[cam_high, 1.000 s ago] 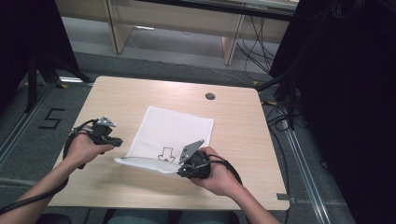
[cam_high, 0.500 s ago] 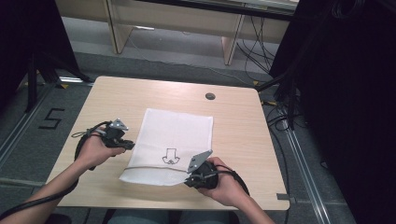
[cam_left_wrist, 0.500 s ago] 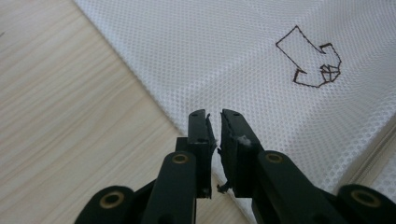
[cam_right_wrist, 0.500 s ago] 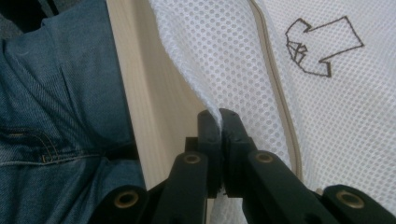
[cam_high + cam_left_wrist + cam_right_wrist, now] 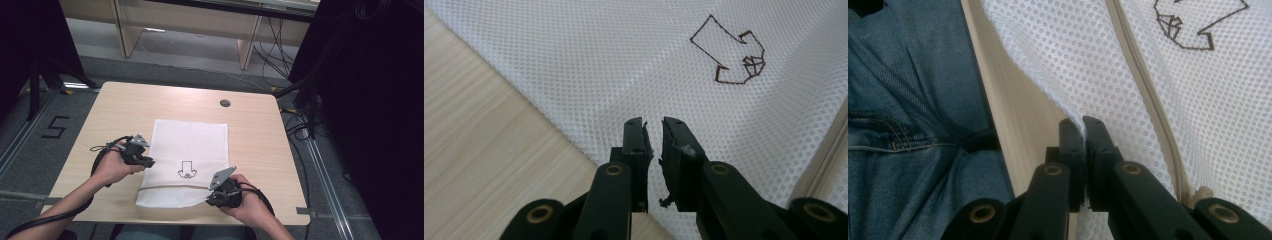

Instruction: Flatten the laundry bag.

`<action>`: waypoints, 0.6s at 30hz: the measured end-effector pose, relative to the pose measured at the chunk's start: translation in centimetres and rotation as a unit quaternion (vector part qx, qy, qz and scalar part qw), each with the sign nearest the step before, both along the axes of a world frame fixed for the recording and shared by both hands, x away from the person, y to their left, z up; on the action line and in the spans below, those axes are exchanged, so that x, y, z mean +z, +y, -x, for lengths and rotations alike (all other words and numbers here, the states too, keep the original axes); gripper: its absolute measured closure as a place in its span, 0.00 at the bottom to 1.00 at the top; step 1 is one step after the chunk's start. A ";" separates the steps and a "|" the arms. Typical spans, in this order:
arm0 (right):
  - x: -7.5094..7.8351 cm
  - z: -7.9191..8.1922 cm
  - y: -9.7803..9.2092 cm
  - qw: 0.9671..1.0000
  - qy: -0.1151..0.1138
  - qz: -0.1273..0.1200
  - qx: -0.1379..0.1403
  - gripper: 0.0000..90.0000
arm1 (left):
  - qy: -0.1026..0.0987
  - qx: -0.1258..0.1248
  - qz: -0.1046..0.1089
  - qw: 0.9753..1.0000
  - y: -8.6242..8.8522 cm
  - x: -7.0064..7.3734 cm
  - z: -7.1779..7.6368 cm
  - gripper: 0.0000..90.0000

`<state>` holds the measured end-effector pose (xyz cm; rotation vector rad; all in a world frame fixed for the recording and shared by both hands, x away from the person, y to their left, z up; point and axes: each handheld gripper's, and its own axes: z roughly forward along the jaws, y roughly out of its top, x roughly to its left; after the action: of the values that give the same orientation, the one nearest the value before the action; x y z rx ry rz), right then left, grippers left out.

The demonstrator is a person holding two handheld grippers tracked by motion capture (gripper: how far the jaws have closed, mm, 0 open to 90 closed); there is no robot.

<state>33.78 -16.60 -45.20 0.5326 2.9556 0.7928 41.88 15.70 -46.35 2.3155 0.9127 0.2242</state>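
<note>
Pale wood table point(image 5: 125, 110) – grey floor point(image 5: 30, 135), black curtains point(image 5: 370, 100).

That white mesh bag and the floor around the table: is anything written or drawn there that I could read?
"5": black numeral marked on the grey floor left of the table.
Outlined arrow sign, no letters: on the white mesh bag, pointing toward its zipper.
No other words or brands are readable.

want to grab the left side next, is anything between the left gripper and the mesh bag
Nothing visible does. The left gripper hangs right over the white mesh bag near its left edge, jaws slightly parted, with only bare mesh beneath them. The right gripper is shut on the bag's near corner, well off to the side.
</note>
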 end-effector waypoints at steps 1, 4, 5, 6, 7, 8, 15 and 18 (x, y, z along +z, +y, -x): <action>-0.1 0.0 -0.1 1.000 0.004 0.002 -0.003 0.98 | 0.002 0.002 0.003 1.000 -0.1 -0.1 0.1 0.89; -0.3 0.0 -0.5 1.000 0.008 0.006 -0.005 0.98 | 0.004 -0.009 -0.005 1.000 -0.3 -0.2 0.2 0.89; -0.3 0.2 -0.6 1.000 0.017 0.008 -0.013 0.98 | 0.003 -0.012 -0.004 1.000 -0.5 -0.3 0.3 0.89; -0.4 0.1 -0.7 1.000 0.017 0.008 -0.013 0.98 | 0.006 -0.008 -0.004 1.000 -0.6 -0.3 0.4 0.89; -0.5 0.0 -0.8 1.000 0.008 0.008 -0.010 0.98 | 0.004 -0.014 -0.006 1.000 -0.7 -0.4 0.4 0.89; -0.7 0.0 -1.1 1.000 0.011 0.009 -0.012 0.98 | 0.007 -0.017 -0.004 1.000 -0.8 -0.5 0.4 0.88; -1.1 0.0 -2.2 0.999 0.028 0.023 -0.030 0.98 | 0.013 -0.042 -0.023 0.999 -1.5 -0.7 0.7 0.88; -1.3 -0.2 -2.5 0.999 0.021 0.027 -0.031 0.97 | 0.016 -0.040 -0.020 0.999 -2.0 -0.9 0.9 0.88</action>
<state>34.01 -19.13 -46.51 0.6418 2.9725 0.7040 41.02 13.72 -47.29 2.3920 0.8368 0.1741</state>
